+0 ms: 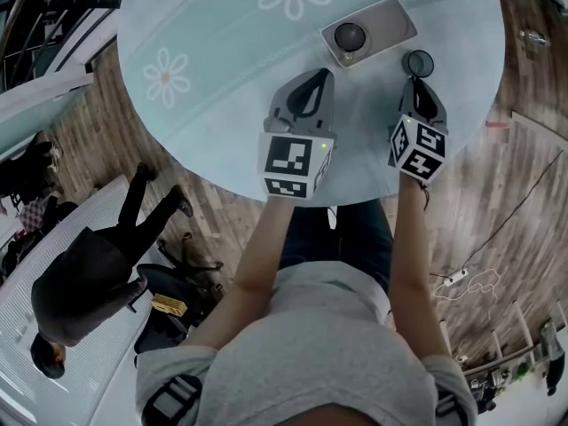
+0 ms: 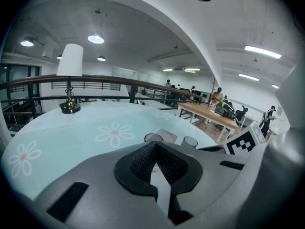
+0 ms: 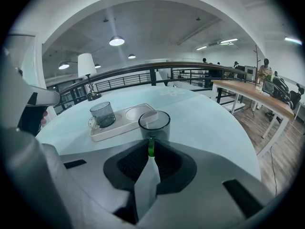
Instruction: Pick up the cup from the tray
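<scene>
Far left, off the worktop (image 1: pixel 222 60): bystander (image 1: pixel 84 282) in dark clothes on wood floor (image 1: pixel 80 140). On the round pale-blue worktop: daisy prints (image 1: pixel 167 76) at left & top.

Next, L tool (image 1: pixel 312 85) over near-centre of worktop: clenched shut, pads pressed tight together. Same seen in left gripper view (image 2: pixel 156 162).

Just beyond & to the right: white two-well tray (image 1: pixel 390 18), lying at an angle. 2nd cup (image 1: pixel 350 36), smoky grey, upright in tray's left well.

Right of tray, off it & apart from it: cup (image 1: pixel 419 63), also smoky grey, upright, toward worktop's right edge. R tool (image 1: pixel 419 82) grasping cup by green handle (image 3: pixel 151 146), jaws clamped on it from both sides per right gripper view (image 3: pixel 150 154). Cup resting on worktop or lifted: can't tell.
</scene>
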